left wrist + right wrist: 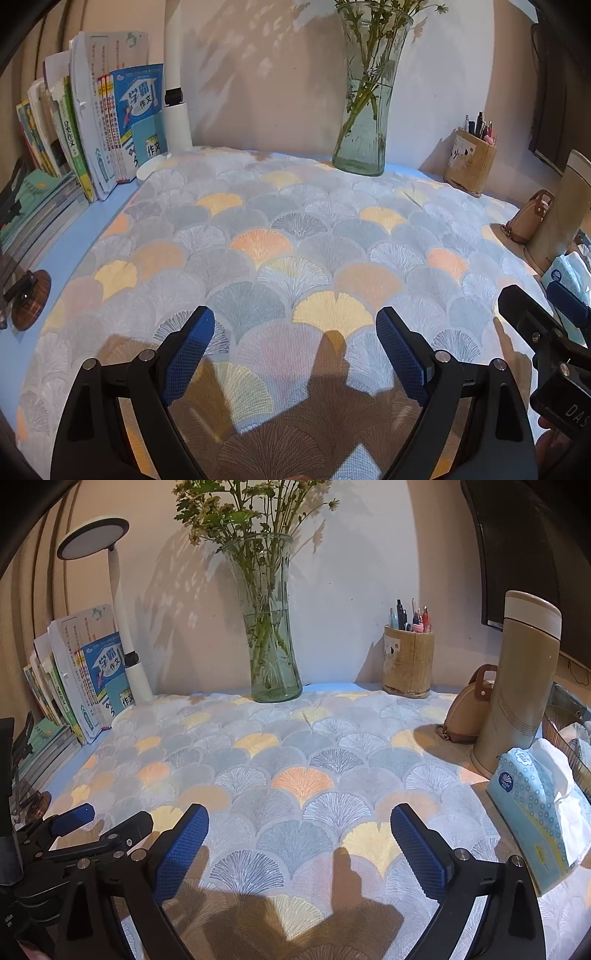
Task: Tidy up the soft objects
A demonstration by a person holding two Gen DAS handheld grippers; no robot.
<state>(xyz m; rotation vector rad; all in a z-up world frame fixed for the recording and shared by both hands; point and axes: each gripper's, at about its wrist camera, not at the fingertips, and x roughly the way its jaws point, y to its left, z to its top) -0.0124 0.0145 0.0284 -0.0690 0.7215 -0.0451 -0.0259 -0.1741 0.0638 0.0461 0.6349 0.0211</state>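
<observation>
— What's under my fingers?

— A fan-patterned cloth [280, 236] in grey, yellow and orange, spread flat over the table, running from beneath both grippers out ahead of them to the vase [365, 110].

— Fingers?

— I have the left gripper [295, 354] and right gripper [299, 849] both wide apart, holding nothing.

— How will it handle?

— I judge it light, limp, quilted. I'd pinch the near edge, below the fingers.

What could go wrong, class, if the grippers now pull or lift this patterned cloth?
1. The glass vase stands at the cloth's far edge, perhaps on it; a tug might topple it.
2. The flask and tissue pack rest on the cloth beside the open right gripper; they could tip or slide.
</observation>
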